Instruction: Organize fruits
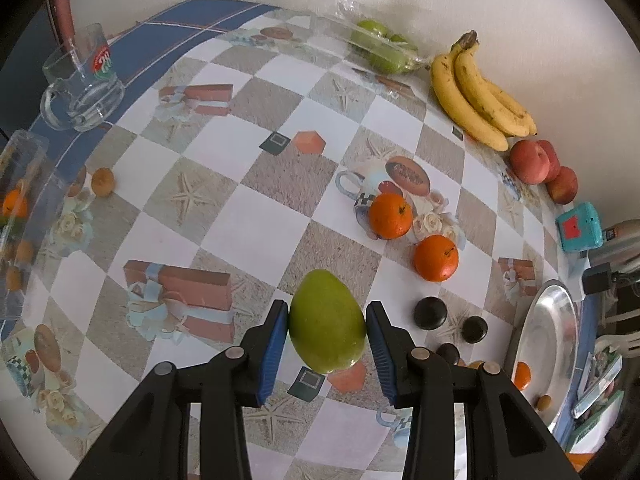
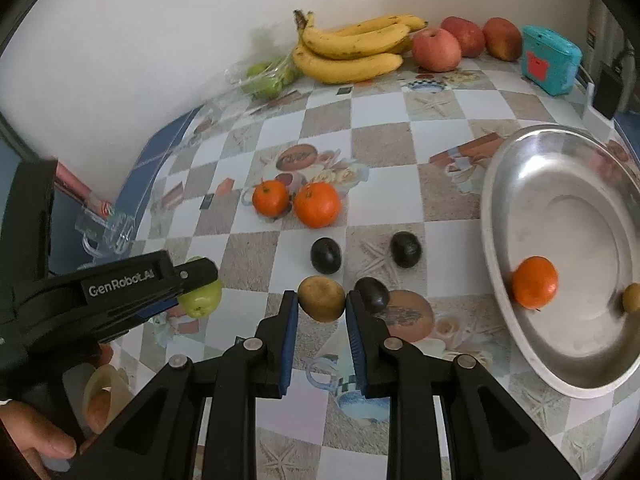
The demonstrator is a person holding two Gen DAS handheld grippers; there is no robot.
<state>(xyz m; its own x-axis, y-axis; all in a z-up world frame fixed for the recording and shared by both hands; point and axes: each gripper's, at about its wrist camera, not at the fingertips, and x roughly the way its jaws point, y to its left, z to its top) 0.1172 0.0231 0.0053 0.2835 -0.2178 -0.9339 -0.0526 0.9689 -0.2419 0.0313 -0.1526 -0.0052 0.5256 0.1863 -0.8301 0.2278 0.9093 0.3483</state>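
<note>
Left gripper (image 1: 327, 322), marked "GenRobot.AI", clamps a green fruit (image 1: 328, 322), half hidden in the right view; right gripper (image 2: 322, 299) clamps a brown fruit (image 2: 322, 298).

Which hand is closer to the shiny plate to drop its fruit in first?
Probably the right. Its tongs hold a small brown fruit, and the round silver metal plate sits just beside them. The left tongs, gripping a green fruit, are farther off.
</note>
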